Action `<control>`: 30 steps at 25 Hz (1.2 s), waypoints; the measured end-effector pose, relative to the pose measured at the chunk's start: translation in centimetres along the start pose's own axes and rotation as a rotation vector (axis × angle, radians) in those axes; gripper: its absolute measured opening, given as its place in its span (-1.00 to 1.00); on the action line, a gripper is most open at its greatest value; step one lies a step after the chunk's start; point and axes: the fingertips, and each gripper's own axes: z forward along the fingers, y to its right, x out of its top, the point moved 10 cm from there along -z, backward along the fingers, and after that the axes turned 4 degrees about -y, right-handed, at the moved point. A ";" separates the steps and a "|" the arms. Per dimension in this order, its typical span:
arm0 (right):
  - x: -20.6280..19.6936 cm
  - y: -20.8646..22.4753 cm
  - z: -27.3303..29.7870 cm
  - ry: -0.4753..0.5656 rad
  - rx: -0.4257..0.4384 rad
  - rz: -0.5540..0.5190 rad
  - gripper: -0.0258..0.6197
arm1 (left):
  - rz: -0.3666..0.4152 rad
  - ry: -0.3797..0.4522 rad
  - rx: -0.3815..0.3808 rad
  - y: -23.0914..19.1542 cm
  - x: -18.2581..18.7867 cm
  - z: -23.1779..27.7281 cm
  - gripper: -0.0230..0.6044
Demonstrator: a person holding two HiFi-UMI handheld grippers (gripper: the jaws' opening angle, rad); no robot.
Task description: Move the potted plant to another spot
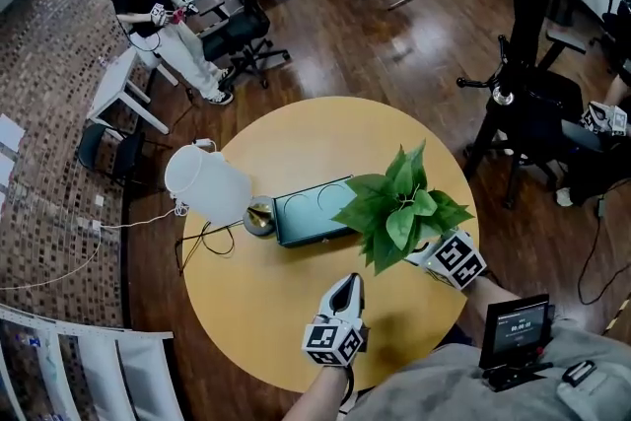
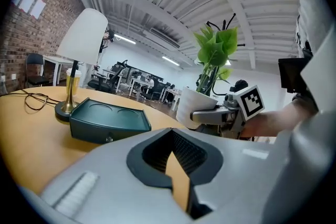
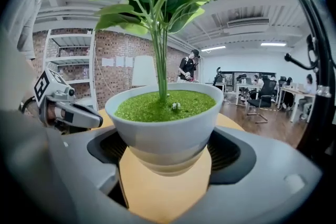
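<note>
Potted plant (image 1: 399, 207) sits near-right on the bench (image 1: 246, 311), just beside the dark green tray (image 1: 311, 212). Its white pot is pinched between the wide-spread jaws of the right tongs (image 1: 422, 253). From the right gripper view the base looks clear of the bench, so I'd read this as the carry. The pot flares upward, so it wedges in the grip, which is good, but the foliage makes it top-heavy, so keep the wrist level with no roll. Route around the tray and the white lamp (image 1: 212, 184) with its cord, and pick bare bench. Land the base flat before opening. Left tongs (image 1: 345, 289) are closed to a slit and empty, near the front edge. Keep them out of the path.
</note>
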 end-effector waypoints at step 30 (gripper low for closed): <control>9.6 -23.2 2.5 0.045 0.039 -0.035 0.52 | 0.063 0.115 -0.019 -8.0 3.3 -20.6 -0.93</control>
